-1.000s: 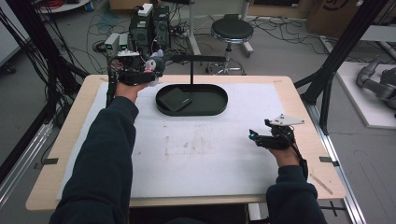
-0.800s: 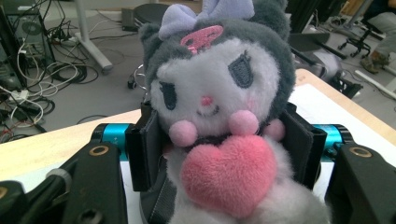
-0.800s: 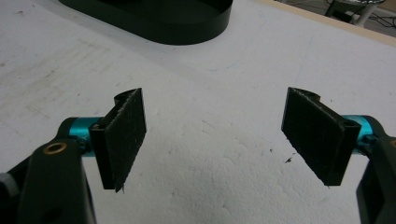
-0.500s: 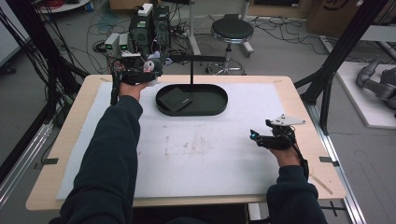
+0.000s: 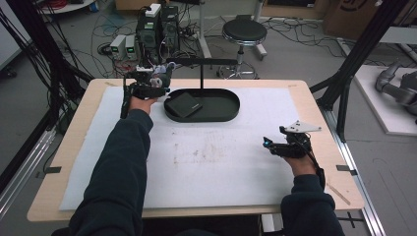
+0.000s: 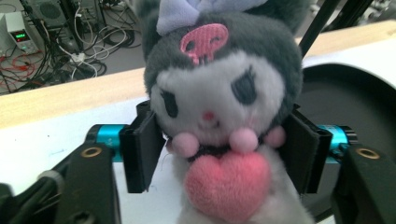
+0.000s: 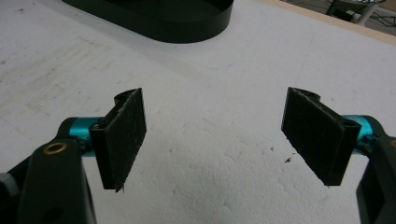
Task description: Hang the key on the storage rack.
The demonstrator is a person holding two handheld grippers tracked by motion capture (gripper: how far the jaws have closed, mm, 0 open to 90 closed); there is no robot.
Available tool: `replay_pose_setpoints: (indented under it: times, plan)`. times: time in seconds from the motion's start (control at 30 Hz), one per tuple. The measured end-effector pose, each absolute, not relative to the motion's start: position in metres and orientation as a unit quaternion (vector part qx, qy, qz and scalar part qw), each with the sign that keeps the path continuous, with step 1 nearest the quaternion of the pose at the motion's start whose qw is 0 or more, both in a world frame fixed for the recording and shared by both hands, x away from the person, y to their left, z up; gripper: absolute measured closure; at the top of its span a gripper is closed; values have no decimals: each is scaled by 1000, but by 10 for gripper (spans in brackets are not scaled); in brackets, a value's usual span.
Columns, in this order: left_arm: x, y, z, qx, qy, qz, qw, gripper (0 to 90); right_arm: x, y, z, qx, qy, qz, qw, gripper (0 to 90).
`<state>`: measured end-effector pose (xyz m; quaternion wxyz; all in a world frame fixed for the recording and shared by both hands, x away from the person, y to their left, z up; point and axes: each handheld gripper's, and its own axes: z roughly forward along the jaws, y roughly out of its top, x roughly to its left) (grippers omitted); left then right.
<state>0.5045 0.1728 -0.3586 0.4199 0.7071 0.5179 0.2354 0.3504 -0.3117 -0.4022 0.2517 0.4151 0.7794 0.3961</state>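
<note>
Beside the black oval tray (image 5: 223, 114), at its left end on the white table mat (image 5: 211, 162), I hold a grey plush toy (image 6: 224, 116) upright between my left gripper's (image 5: 147, 87) pads, whose jaws have just been opening; the pads still flank its neck, barely touching, if at all. The toy faces back along the jaws, the tray just to its right. Well apart from the tray, near the mat's right edge, my right gripper (image 7: 217, 135) rests, jaws spread wide on nothing.
</note>
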Motion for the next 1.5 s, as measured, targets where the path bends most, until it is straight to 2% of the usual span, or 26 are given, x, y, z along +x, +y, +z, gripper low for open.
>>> replay_pose_setpoints:
  times: [0.13,0.2,0.5,0.77,1.0,1.2,1.5]
  plan:
    - [499,178,-366,705,511,239,429,233,350,-312,-403,414,780,396,252,224]
    - [495,185,-368,699,515,236,436,215,351,-312,-403,414,780,395,252,224]
    - [460,218,-367,684,487,250,482,218,350,-309,-403,406,786,391,253,224]
    - [418,236,-367,698,429,266,508,218,348,-306,-403,401,788,390,257,223]
    - [386,242,-376,683,424,278,526,177,348,-305,-404,401,788,390,257,223]
    - [367,246,-383,668,426,279,542,177,348,-306,-404,399,788,391,259,223]
    - [343,248,-390,671,418,287,540,177,346,-304,-404,395,789,391,263,223]
